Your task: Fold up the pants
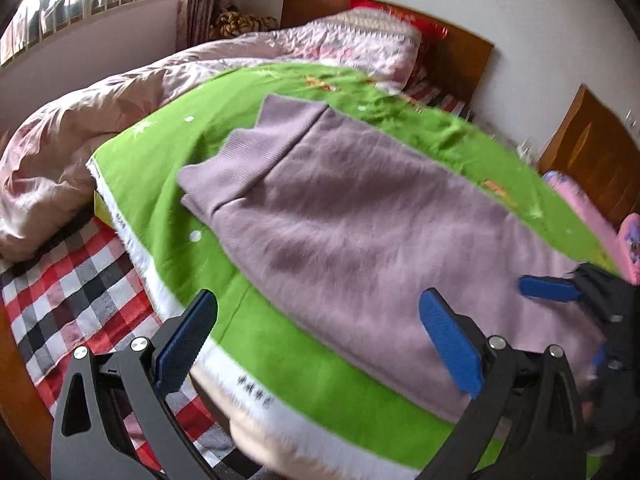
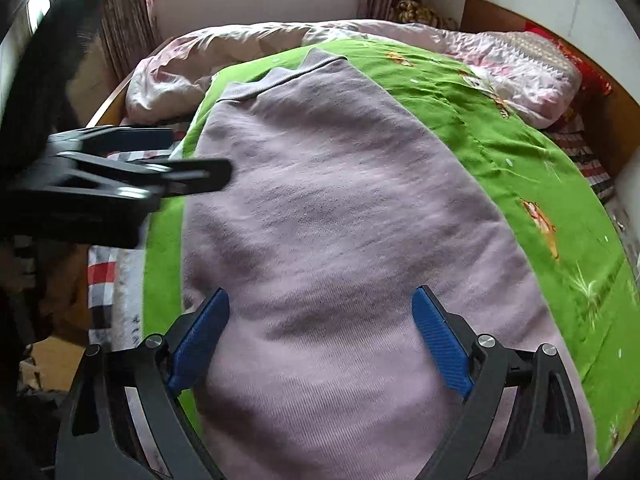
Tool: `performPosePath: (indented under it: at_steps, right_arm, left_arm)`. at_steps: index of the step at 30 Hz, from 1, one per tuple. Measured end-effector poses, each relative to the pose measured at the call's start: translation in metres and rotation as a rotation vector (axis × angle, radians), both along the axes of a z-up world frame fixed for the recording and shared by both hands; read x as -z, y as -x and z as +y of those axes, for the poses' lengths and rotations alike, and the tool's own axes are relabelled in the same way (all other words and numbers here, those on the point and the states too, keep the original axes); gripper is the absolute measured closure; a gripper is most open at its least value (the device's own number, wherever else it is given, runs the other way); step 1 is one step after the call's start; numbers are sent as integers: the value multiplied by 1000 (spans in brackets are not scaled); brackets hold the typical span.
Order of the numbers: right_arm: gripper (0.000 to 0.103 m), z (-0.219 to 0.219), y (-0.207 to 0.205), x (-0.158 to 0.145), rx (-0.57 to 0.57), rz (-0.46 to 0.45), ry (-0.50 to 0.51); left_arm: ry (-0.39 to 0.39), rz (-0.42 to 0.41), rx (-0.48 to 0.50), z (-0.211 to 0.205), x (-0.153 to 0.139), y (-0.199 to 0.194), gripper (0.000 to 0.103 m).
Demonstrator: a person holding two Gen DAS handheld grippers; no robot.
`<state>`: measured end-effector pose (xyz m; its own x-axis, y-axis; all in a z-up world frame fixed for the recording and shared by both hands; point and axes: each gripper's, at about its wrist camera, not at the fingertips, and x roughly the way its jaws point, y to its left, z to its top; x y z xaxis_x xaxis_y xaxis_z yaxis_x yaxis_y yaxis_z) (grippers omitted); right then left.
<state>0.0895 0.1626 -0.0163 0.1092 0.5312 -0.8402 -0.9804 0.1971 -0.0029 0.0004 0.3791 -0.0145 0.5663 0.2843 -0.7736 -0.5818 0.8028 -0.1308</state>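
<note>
- While the pants (image 1: 360, 216) lay flat on the green blanket (image 1: 168, 148) on the bed, legs stacked and ribbed cuffs at the far end, the left wrist view showed the left gripper (image 1: 316, 344) wide open and holding nothing, poised over the pants' near left edge.
- In that view the right gripper (image 1: 560, 288) sat at the far right, over the near end of the pants; only one blue pad showed clearly, so its opening could not be read there.
- The right wrist view showed the right gripper (image 2: 320, 340) spread wide and empty above the near end of the pants (image 2: 340, 200), with the left gripper (image 2: 192, 172) reaching in from the left at the pants' edge.
- Judging from this, the next fold looked like end to end: each gripper should pinch all layers at a near corner, lift together, and lay that end evenly on the cuffs.
</note>
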Motion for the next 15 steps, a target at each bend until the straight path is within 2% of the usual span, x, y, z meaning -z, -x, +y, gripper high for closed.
performPosePath:
  at_steps: [2, 4, 7, 8, 10, 11, 15]
  right_arm:
    - [14, -10, -2, -16, 0, -25, -58]
    - [14, -13, -6, -21, -1, -9, -81]
    - [12, -9, -2, 8, -48, 14, 29]
    - [12, -12, -1, 9, -51, -2, -14]
    - [12, -10, -5, 10, -57, 33, -2]
    - [12, -7, -9, 6, -58, 49, 8]
    - [12, -2, -20, -16, -45, 10, -63]
  left_arm:
    - [-15, 30, -13, 1, 4, -8, 2]
    - [-22, 50, -24, 3, 8, -12, 2]
    - [9, 60, -35, 6, 15, -15, 2]
    - [13, 59, -38, 7, 16, -15, 2]
    - [23, 55, -38, 8, 16, -14, 2]
    - [26, 56, -40, 9, 17, -13, 1]
    - [34, 53, -38, 11, 18, -11, 1]
